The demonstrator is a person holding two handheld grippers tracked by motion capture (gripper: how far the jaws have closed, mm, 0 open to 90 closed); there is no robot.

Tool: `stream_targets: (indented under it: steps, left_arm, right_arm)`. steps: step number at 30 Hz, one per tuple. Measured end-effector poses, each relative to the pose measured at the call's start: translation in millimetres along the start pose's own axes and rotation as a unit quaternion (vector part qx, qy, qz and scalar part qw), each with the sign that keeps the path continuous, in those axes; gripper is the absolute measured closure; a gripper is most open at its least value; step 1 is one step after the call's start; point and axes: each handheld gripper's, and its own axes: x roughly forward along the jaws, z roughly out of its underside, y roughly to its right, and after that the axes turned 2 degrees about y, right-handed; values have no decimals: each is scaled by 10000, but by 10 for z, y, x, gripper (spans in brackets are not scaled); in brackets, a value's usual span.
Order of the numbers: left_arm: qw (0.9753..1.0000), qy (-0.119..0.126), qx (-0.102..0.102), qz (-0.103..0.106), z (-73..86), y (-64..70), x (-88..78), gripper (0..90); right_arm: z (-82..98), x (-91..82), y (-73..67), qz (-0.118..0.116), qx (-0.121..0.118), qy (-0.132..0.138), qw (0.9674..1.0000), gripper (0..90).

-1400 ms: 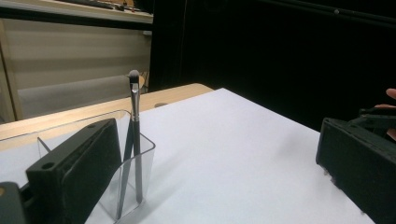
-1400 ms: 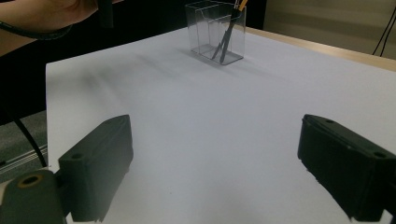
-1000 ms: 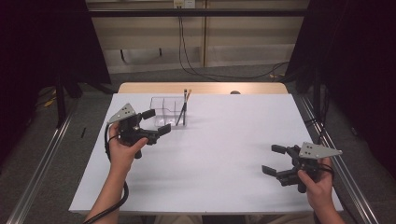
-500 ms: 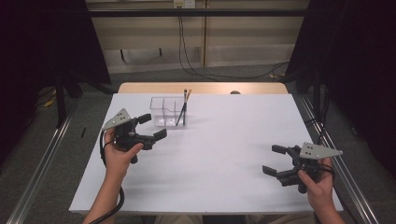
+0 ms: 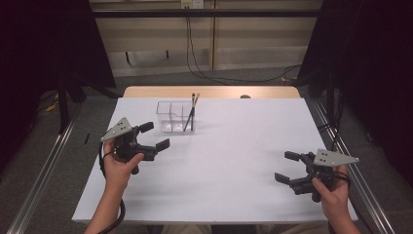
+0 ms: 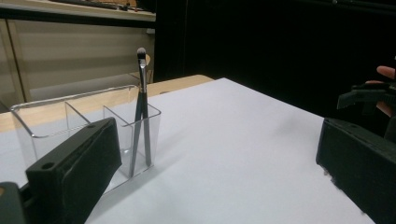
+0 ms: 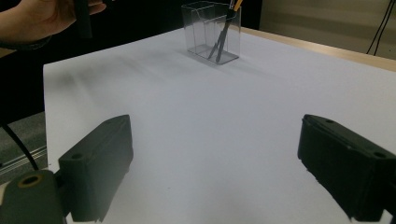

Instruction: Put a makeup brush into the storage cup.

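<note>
A clear plastic organizer (image 5: 174, 117) with compartments stands on the far left part of the white table (image 5: 234, 161). Two thin brushes (image 5: 191, 112) lean in its right compartment. My left gripper (image 5: 155, 135) is open, just short of the organizer and to its left, with nothing between its jaws. In the left gripper view, the organizer (image 6: 84, 121) and brushes (image 6: 142, 107) sit close ahead of my left gripper (image 6: 215, 140). My right gripper (image 5: 286, 166) is open and empty near the front right corner. From there my right gripper (image 7: 215, 149) faces the far organizer (image 7: 212, 32).
A wooden strip (image 5: 214, 91) runs along the table's far edge, with a small dark object (image 5: 245, 96) on it. Metal rails (image 5: 341, 146) flank both sides. Cables (image 5: 204, 73) lie on the floor behind. A broad stretch of white surface lies between the grippers.
My left gripper has drawn back a little toward the near left, away from the organizer, still open. The right gripper has not moved.
</note>
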Motion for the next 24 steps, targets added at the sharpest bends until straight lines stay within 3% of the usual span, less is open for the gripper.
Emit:
stream_targets:
  steps: [24]
  left_arm:
    - [9999, -9, 150, -34, 113, 5, -237, 0]
  right_arm:
    - [0, -11, 7, 18, -5, 17, 10000, 102]
